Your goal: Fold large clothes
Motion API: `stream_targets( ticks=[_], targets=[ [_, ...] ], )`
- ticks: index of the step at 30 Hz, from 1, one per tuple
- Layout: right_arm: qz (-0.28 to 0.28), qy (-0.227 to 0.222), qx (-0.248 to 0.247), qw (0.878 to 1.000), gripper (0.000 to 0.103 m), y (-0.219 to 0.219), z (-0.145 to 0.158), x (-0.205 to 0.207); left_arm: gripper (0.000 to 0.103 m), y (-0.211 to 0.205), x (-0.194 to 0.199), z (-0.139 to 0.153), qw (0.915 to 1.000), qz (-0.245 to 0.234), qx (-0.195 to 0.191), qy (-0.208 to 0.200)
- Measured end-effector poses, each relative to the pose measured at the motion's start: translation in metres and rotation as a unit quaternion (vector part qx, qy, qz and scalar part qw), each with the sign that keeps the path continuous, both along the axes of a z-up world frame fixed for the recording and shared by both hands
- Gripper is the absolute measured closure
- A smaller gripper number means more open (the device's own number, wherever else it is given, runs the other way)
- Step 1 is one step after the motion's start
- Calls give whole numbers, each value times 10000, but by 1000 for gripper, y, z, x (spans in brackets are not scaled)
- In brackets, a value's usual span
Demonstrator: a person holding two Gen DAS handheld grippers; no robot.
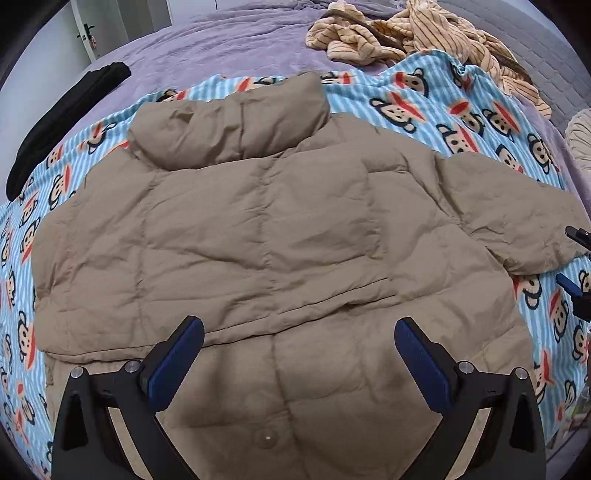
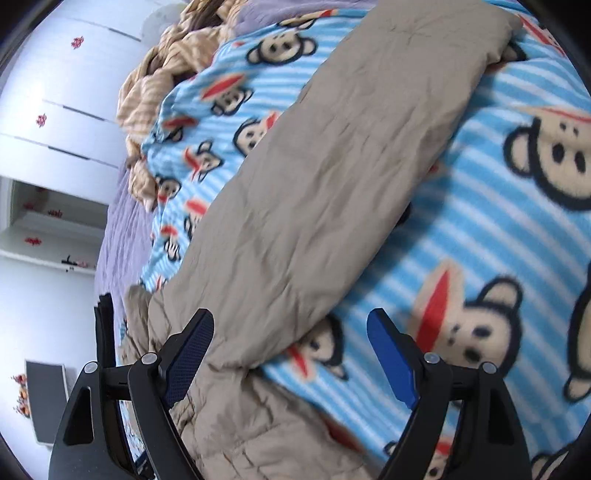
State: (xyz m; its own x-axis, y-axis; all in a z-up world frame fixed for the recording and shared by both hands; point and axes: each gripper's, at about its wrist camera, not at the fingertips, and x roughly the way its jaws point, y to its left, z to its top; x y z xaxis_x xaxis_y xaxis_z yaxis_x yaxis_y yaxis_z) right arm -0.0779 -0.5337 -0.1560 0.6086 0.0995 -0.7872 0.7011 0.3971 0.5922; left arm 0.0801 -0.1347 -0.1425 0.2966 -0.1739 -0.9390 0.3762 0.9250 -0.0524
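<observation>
The tan puffer jacket (image 1: 258,236) lies spread flat on a blue striped fleece blanket printed with monkey faces (image 1: 461,110), which covers a purple bedspread (image 1: 221,40). The jacket's padded collar (image 1: 229,125) points toward the far side of the bed. One side is folded across the body; the other sleeve (image 1: 517,221) extends outward toward the right edge of the left wrist view. The left gripper (image 1: 299,332) is positioned above the near hem of the jacket, fingers spread wide, nothing between the blue pads (image 1: 421,362). The right gripper (image 2: 291,325) is positioned over the extended sleeve (image 2: 332,166), which runs diagonally across the right wrist view; its fingers are likewise spread wide and hold nothing, one finger over the sleeve fabric and the other over the blanket (image 2: 498,229). This view is motion-blurred. A crumpled tan striped garment (image 1: 424,33) lies at the far side of the bed, and a black garment (image 1: 62,118) lies at the far left on the bedspread. White cabinets (image 2: 62,103) are visible beyond the bed.
</observation>
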Motion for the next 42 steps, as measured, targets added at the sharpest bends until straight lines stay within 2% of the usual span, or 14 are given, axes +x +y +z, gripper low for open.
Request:
stream_targets(
  ticks=[3, 6, 12, 16, 18, 19, 20, 21, 23, 26, 29, 32, 37, 42],
  targets=[
    [-356, -156, 340, 9987, 16, -37, -10, -3, 0, -18, 0, 3, 10000, -47, 3, -67],
    [-626, -590, 730, 9936, 16, -63, -13, -6, 0, -29, 1, 3, 9999, -52, 39, -80],
    [-492, -1185, 832, 9882, 16, -90, -6, 14, 0, -33, 4, 2, 9999, 120, 54, -68],
    [-850, -1332, 1376, 9778, 19, -104, -19, 17, 0, -26, 9, 8, 9996, 250, -9, -108],
    [-1021, -1388, 1640, 9713, 42, -107, -27, 17, 0, -19, 12, 11, 9994, 304, -37, -171],
    [-1057, -1388, 1768, 9687, 75, -108, -31, 19, 0, -15, 14, 12, 9992, 338, -35, -204],
    [-1086, -1431, 1895, 9653, 89, -108, -35, 21, 0, -9, 15, 13, 9990, 377, -29, -231],
    [-1125, -1499, 1947, 9628, 96, -106, -37, 20, 0, -3, 17, 13, 9988, 425, -25, -257],
    [-1076, -1606, 1861, 9633, 96, -102, -30, 24, 0, 11, 20, 14, 9983, 506, -43, -287],
    [-629, -1779, 1573, 9694, 96, -87, -5, 43, 0, 30, 22, 15, 9977, 574, -40, -371],
    [294, -1831, 945, 9781, 96, -56, 37, 80, 0, 50, 25, 15, 9967, 692, -9, -412],
    [1253, -1847, 284, 9744, 96, -7, 75, 121, 0, 72, 30, 15, 9955, 849, -9, -414],
    [2745, -1654, -782, 9440, 96, 115, 106, 180, 0, 107, 37, 17, 9928, 1087, 5, -498],
    [3809, -1096, -1248, 9096, 96, 228, 71, 205, 0, 143, 43, 10, 9896, 1357, 0, -486]
  ],
)
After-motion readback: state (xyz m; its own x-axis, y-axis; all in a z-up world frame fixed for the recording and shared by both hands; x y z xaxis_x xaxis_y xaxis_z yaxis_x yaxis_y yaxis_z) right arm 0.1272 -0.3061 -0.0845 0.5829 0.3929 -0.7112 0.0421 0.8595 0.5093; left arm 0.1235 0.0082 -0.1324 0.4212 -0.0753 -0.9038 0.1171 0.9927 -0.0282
